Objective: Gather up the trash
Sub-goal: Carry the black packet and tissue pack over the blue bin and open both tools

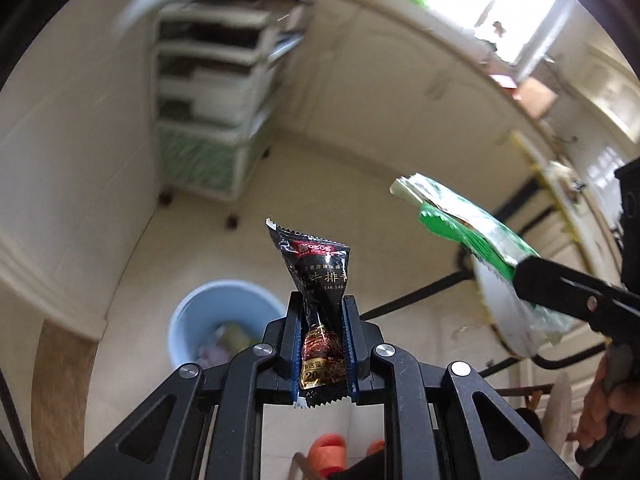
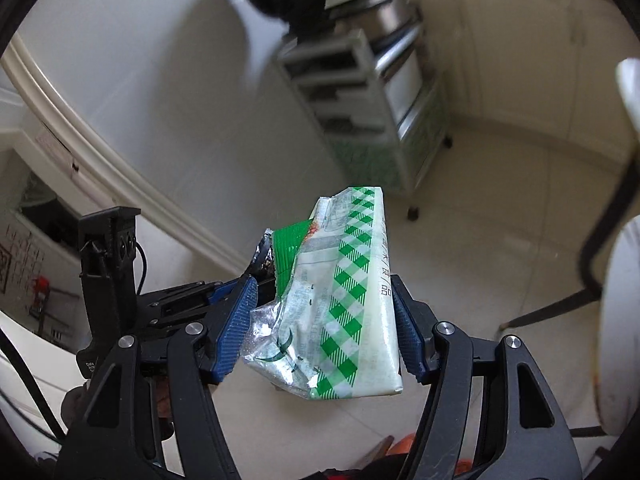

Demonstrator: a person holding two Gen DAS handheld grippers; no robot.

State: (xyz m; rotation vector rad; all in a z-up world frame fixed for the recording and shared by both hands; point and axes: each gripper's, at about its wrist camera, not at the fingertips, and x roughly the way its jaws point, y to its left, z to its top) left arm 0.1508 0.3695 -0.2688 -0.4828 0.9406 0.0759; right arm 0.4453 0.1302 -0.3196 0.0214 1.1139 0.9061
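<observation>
The tiled floor [image 1: 352,208] carried a wheeled drawer cart [image 1: 208,96] against the far wall and, nearer, a pale blue waste bin [image 1: 188,320] already holding some rubbish. Above that floor, the right hand-held gripper [image 2: 324,320] was clamped on a crumpled green-checked food wrapper [image 2: 352,292], its blue ribbed pads pressing the wrapper's two long sides, foil lining showing at the torn end. The left hand-held gripper [image 1: 323,336] was clenched on a small black steak sauce sachet [image 1: 320,280], pinched about its lower middle with the top standing free above the pads and the bin just below-left in that view. Both pieces looked light, thin and limp; the glossy film seemed likely to slip, so a hold across a flat seamed stretch looked safest.
</observation>
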